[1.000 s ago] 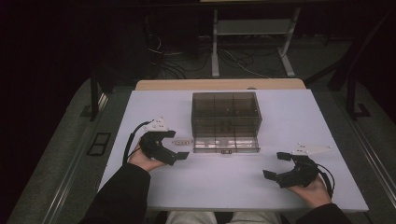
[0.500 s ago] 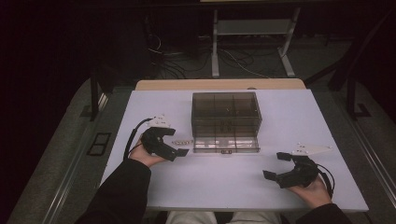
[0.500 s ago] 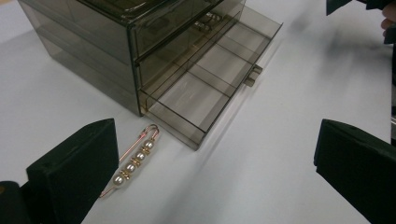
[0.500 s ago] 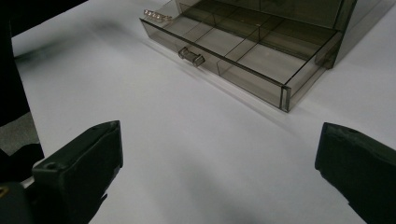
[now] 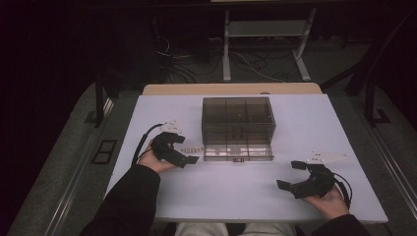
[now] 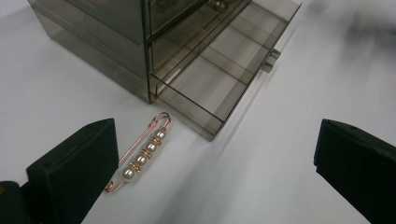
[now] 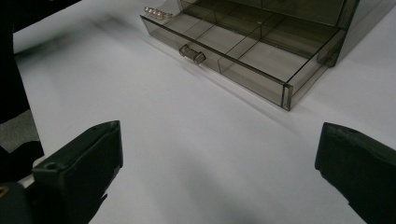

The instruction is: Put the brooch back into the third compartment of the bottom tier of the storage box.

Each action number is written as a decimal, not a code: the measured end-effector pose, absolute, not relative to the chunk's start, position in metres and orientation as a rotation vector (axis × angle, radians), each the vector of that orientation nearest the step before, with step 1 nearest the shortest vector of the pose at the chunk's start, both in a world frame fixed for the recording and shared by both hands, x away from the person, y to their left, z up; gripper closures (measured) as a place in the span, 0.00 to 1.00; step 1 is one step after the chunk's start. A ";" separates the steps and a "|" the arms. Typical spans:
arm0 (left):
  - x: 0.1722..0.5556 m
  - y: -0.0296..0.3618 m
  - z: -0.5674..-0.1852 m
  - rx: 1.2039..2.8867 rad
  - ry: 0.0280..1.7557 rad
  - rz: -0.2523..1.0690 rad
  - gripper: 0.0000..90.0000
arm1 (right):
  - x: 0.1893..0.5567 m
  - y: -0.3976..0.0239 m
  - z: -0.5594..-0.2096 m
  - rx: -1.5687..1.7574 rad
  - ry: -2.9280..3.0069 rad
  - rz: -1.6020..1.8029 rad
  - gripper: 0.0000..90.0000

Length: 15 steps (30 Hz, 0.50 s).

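Left gripper (image 5: 189,156), held in the person's left hand (image 5: 156,160), sits low over the white table (image 5: 236,196) at the left, its two black jaws spread wide with nothing between them. It points toward a pearl brooch pin (image 5: 191,149) lying flat on the table, just left of the bottom drawer of a small smoky-clear drawer box (image 5: 237,120).

In the left gripper view the pearl brooch pin (image 6: 140,155) shows clearly: a thin rose-gold wire shaped like a long safety pin, with four white pearls in a row separated by small gold rings. It lies just inside the left jaw, close to it but not touching it that I can tell, and well apart from the right jaw. Its looped end points toward the near corner of the open drawer (image 6: 224,79), close beside it without touching.

The drawer box stands near the middle of the table, toward the far side. Its bottom drawer (image 5: 238,153) is pulled out toward the person; it is split into compartments and has a small knob (image 7: 193,53) on its front. The compartments that can be seen hold nothing.

Right gripper (image 5: 291,176), in the person's right hand (image 5: 328,200), rests near the table's near right corner, well apart from the box. Its jaws are also spread wide and hold nothing. In the right gripper view the drawer lies ahead across bare table, with the pin (image 7: 157,12) just visible beyond the drawer's far corner.
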<state>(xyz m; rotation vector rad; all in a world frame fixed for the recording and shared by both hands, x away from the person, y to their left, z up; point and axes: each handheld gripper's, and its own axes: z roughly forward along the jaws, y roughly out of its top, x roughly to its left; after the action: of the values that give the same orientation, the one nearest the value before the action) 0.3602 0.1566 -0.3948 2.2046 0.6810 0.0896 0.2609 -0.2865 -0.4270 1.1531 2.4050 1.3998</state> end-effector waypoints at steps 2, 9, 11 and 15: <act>0.362 0.156 -0.397 2.214 0.684 0.088 0.00 | 0.261 -0.286 -0.427 1.153 2.405 1.400 0.00; 0.367 0.155 -0.404 2.245 0.692 0.094 0.00 | 0.261 -0.286 -0.427 1.152 2.413 1.394 0.00; 0.369 0.154 -0.407 2.245 0.698 0.092 0.00 | 0.260 -0.286 -0.427 1.153 2.415 1.393 0.00; 0.374 0.152 -0.411 2.263 0.703 0.088 0.00 | 0.260 -0.285 -0.427 1.153 2.418 1.391 0.00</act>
<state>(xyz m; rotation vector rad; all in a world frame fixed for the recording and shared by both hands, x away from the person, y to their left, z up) 0.3737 0.1524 -0.4114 2.2633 0.7030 0.0877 0.2603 -0.2855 -0.4274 1.1533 2.4176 1.3908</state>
